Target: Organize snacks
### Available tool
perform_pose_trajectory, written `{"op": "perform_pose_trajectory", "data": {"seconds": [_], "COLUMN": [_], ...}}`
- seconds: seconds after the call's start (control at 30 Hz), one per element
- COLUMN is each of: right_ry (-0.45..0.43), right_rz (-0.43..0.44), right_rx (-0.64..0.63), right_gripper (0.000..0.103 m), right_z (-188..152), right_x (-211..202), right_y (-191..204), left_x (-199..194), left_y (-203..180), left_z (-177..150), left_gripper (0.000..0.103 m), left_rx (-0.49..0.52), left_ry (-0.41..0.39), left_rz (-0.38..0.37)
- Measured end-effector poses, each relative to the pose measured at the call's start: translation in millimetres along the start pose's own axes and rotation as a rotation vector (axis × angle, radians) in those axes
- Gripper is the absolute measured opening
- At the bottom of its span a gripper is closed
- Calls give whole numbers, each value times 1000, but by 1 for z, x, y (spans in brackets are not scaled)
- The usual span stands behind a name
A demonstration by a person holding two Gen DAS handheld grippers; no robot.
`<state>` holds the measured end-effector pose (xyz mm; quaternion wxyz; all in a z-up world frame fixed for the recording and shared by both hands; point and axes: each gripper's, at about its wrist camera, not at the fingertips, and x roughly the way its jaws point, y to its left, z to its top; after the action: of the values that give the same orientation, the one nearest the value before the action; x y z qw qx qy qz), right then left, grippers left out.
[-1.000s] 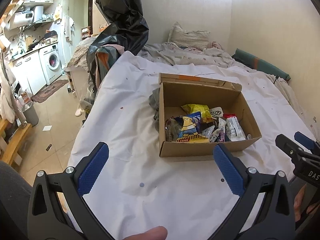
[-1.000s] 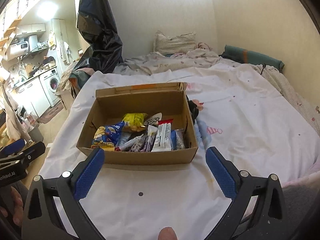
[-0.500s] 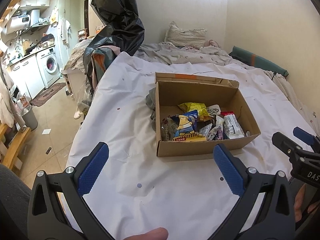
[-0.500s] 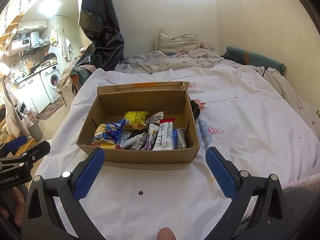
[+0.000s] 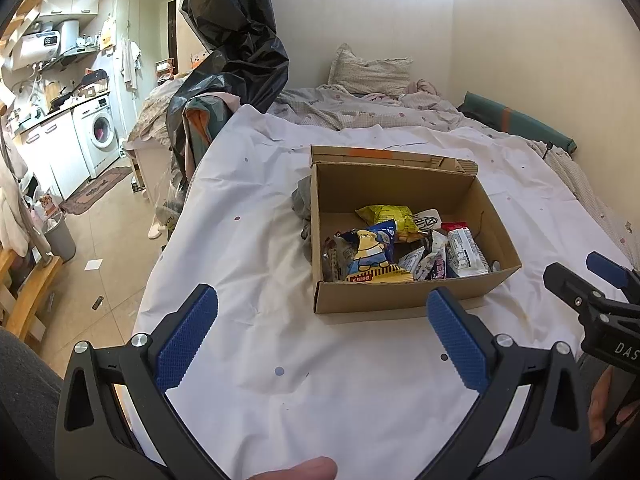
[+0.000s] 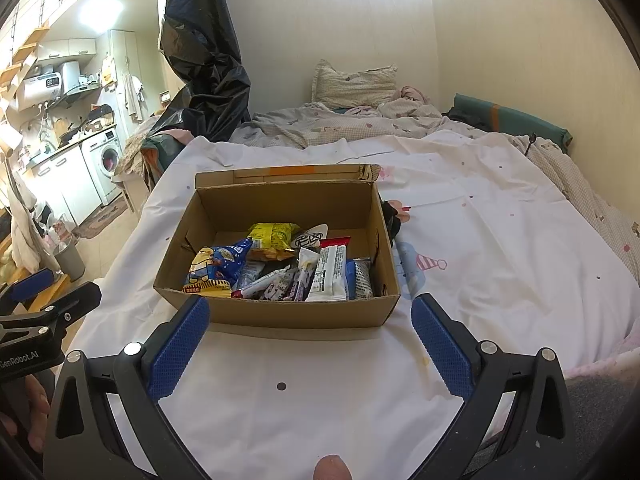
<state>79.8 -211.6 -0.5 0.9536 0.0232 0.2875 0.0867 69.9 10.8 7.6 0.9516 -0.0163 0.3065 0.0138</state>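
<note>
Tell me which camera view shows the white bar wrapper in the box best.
The right wrist view. There the white bar wrapper lies nearly centred, its printed face fully visible among the snacks in the cardboard box. The left wrist view shows it off to one side, near the box's right wall, smaller and foreshortened.

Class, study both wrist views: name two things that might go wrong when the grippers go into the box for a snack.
1. The snacks lie overlapped in the cardboard box, so a wide-open right gripper may pinch several packets at once.
2. The box sits on a soft, wrinkled white sheet; the left gripper nudging a wall could slide or tip it.
</note>
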Motion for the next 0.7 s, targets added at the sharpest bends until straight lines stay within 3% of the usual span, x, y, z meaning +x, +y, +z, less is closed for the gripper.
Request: {"op": "perform_pose_trajectory", "data": {"seconds": [0.7], "right_ry": [-10], "right_rz": [-4], "right_rx": [-11], "right_gripper": [103], "right_z": [2], "right_x": [-2], "right_y": [1], "left_x": [0], "left_y": [0], "left_z": [0], "left_gripper": [103], "left_rx": [0], "left_ry": [0], "left_rz": [-2]}}
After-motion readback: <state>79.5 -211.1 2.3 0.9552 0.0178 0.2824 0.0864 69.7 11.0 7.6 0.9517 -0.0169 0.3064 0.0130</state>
